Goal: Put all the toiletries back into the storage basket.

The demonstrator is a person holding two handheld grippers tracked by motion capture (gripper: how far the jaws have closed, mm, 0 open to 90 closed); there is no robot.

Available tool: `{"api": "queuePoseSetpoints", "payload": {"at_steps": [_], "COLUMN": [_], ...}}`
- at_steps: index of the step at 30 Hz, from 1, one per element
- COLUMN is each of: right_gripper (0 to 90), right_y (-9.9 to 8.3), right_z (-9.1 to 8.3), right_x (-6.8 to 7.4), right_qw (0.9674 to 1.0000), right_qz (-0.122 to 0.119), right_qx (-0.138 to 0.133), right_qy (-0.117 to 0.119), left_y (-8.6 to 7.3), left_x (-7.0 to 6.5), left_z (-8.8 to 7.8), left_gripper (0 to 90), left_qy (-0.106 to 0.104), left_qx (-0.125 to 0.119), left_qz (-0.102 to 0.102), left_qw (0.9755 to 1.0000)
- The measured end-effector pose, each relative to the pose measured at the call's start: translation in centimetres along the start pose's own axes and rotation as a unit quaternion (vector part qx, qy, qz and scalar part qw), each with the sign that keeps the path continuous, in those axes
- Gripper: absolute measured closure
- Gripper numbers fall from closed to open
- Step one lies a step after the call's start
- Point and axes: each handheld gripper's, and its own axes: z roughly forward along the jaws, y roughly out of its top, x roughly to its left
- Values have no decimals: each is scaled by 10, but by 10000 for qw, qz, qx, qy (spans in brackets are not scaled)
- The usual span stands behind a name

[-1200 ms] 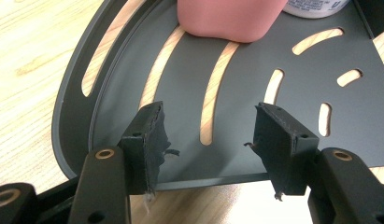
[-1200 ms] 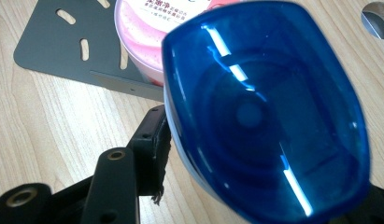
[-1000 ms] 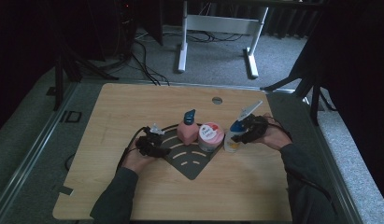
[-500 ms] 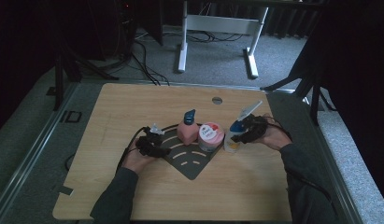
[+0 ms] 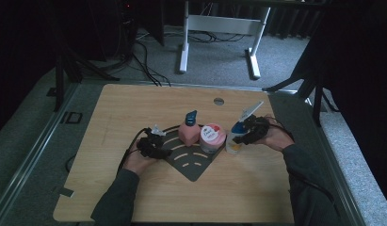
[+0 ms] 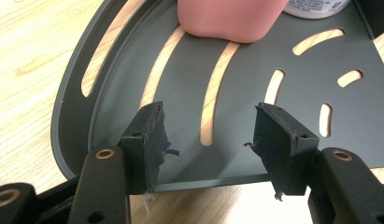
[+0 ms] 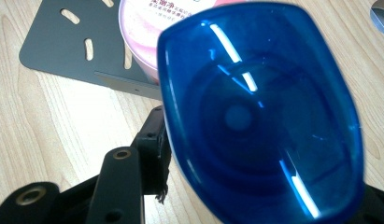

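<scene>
1. Bottle [image 5: 234,140] stands on the desk [image 5: 134,108] beside the rack [image 5: 193,162]; my right gripper [image 5: 243,133] is clamped on its blue cap [image 7: 259,112], having tightened slightly.
2. Left gripper [image 6: 208,140] hovers half-open, empty, over the rack.
3. Nothing has shifted, so the lift can go ahead.

Bottle [image 5: 235,139] with a blue cap [image 7: 259,112] and a pale body, stood upright on the wooden table, just beside the right corner of the dark slotted rack [image 5: 193,160], next to the pink-lidded tub [image 5: 213,137] placed on that rack, gripped at cap height.
</scene>
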Motion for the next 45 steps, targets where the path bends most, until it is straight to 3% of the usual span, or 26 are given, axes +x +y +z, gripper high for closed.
{"api": "queuePoseSetpoints", "payload": {"at_steps": [24, 45], "right_gripper": [493, 525], "right_y": [9, 10], "right_z": [13, 14], "right_x": [-2, -1], "right_qw": [9994, 9996], "right_qz": [-140, -132], "right_qx": [307, 233], "right_qy": [81, 124], "left_y": [0, 0], "left_x": [0, 0], "left_z": [0, 1], "left_gripper": [436, 435], "left_qy": [-19, -11], "left_qx": [-14, -20], "left_qz": [-15, -24], "left_qw": [10000, 10000]}}
